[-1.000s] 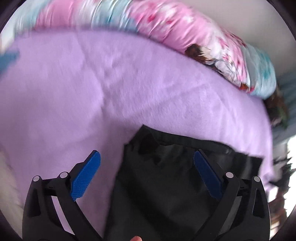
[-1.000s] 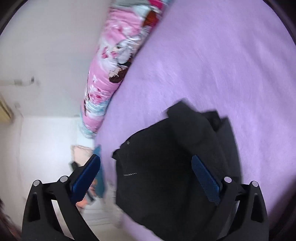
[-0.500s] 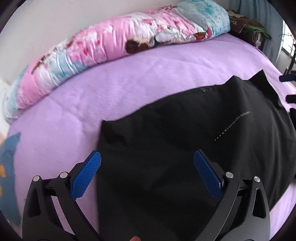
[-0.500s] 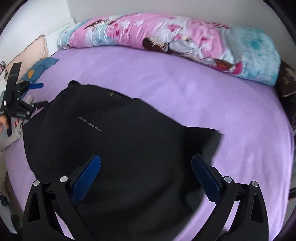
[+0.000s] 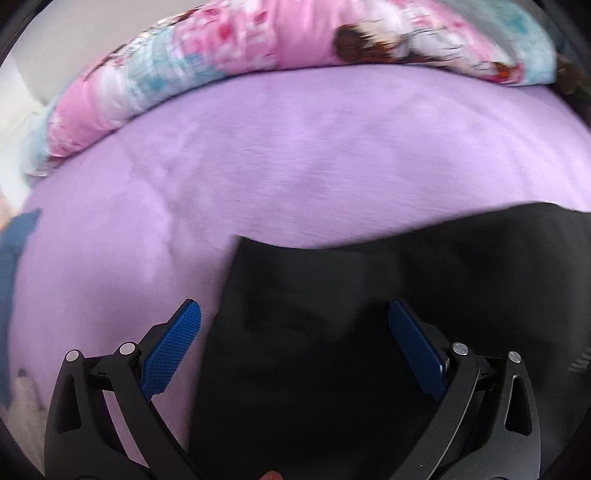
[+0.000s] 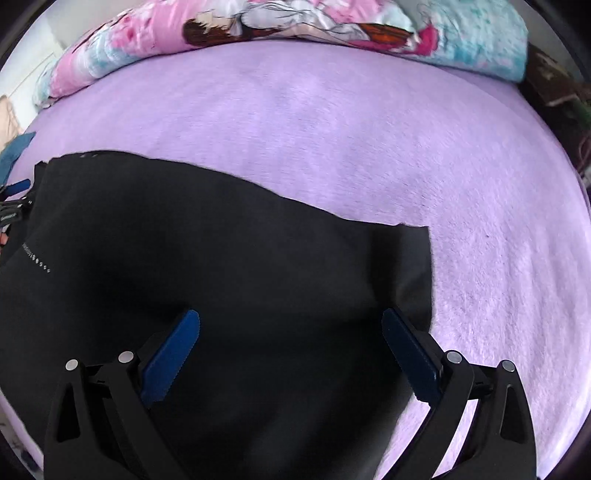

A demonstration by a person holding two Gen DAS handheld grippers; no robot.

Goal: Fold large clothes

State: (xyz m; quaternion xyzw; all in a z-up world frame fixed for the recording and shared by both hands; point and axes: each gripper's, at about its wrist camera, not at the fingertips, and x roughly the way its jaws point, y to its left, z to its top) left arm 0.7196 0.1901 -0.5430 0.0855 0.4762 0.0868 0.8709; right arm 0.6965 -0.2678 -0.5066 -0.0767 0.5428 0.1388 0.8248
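A large black garment [image 5: 369,295] lies spread flat on a purple bed cover [image 5: 295,155]. My left gripper [image 5: 293,334] is open and empty, low over the garment's left end, its left finger over the purple cover beside the cloth edge. In the right wrist view the same black garment [image 6: 221,266] shows small white dotted print at its left. My right gripper [image 6: 290,339] is open and empty, low over the garment's right end, near its right corner [image 6: 421,240]. The left gripper [image 6: 14,203] shows at the far left edge there.
A long pink and blue printed pillow [image 5: 258,55] lies along the far side of the bed, also in the right wrist view [image 6: 295,26]. A blue cloth [image 5: 18,251] lies at the left bed edge. Dark clutter [image 6: 554,85] sits past the far right corner.
Both grippers have dropped lower and closer to the garment's two ends, so the cloth fills more of each view. Both stay open and empty.
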